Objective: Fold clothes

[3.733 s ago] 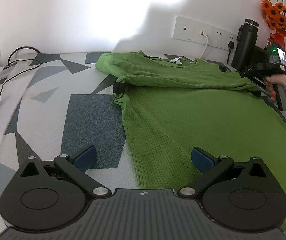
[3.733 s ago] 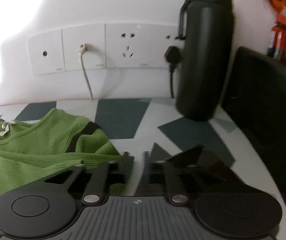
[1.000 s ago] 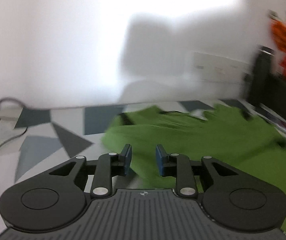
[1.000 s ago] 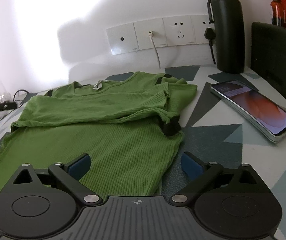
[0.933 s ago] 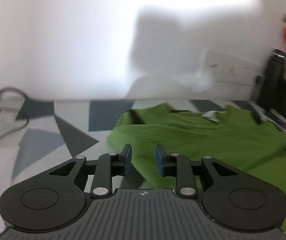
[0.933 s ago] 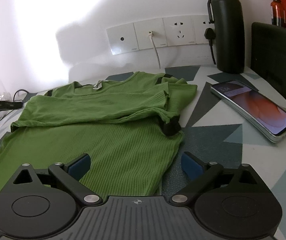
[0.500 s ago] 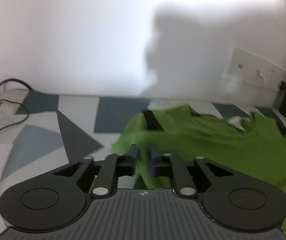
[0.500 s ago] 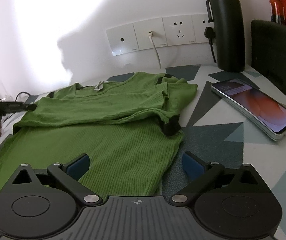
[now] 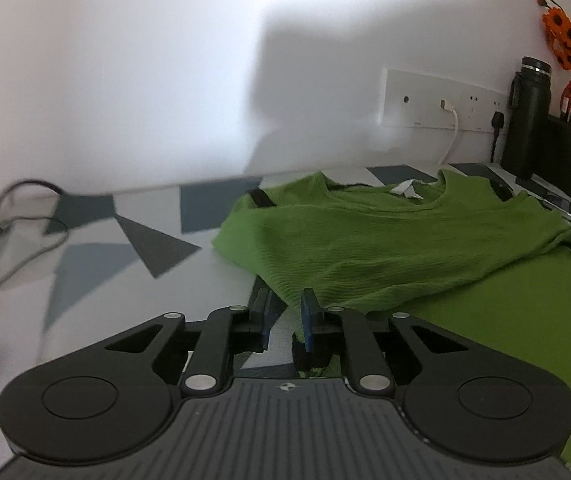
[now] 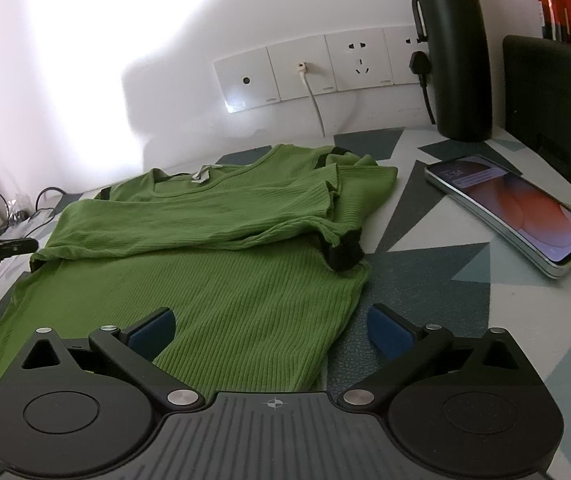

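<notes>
Raised since: left gripper point(image 9: 285, 308) apparently pinching sweater point(image 9: 385, 248) (patterned tabletop point(image 9: 125, 248)).

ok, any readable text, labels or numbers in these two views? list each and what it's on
"3:34", a tentative reading, on the smartphone screen; the notification beneath is too small to read.
Small grey print on the wall socket plates: too small to read.
White neck tag of the green sweater: no legible text.
Black flask: no text visible.
</notes>
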`<state>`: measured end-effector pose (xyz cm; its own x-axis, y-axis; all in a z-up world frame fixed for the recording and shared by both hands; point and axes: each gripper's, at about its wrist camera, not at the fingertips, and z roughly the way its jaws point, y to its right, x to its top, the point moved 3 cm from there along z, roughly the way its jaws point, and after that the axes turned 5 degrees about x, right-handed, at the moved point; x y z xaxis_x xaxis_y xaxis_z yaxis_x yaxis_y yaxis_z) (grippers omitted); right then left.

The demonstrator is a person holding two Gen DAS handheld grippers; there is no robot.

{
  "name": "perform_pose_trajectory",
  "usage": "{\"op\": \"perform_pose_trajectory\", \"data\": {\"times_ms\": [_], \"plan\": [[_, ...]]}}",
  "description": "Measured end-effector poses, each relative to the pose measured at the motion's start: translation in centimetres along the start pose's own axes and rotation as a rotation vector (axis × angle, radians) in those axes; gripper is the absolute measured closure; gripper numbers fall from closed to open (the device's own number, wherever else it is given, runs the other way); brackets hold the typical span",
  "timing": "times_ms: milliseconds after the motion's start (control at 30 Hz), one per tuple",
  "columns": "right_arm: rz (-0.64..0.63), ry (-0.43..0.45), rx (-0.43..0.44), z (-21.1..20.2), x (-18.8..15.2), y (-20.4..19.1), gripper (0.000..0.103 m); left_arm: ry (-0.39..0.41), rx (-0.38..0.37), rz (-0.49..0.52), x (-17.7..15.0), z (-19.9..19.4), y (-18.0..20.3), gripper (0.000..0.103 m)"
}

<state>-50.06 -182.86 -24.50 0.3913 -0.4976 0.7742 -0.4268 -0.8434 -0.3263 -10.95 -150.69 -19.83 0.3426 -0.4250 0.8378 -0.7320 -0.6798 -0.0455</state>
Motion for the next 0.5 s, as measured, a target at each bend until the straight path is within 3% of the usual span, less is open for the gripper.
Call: {"op": "perform_pose_trajectory", "data": {"times_ms": [67,100,200,367,500], "plan": [[-0.006,-0.003,-0.004,0.0,0.0,-0.1,0.001,-0.011,-0.032,-0.019,-0.3,-0.9,0.4,0.082],[-0.008,-0.004,-0.006,0.0,0.0,-0.1,0.001,-0.022,-0.05,-0.025,-0.5,-1.4,0.7,0.073],[-0.014,-0.006,-0.011,0.1,0.0,-0.2,0.001,-0.044,-0.075,-0.031,-1.3,-2.8,1.8,0.016],[-0.047,-0.02,-0.043,0.4,-0.1,-0.7,0.001,-0.109,-0.044,-0.041,-3.3,-4.2,3.8,0.013],[-0.099,-0.044,-0.091,0.8,-0.2,-1.5,0.001,-0.136,-0.013,-0.094,-5.0,-4.6,4.2,0.001]]}}
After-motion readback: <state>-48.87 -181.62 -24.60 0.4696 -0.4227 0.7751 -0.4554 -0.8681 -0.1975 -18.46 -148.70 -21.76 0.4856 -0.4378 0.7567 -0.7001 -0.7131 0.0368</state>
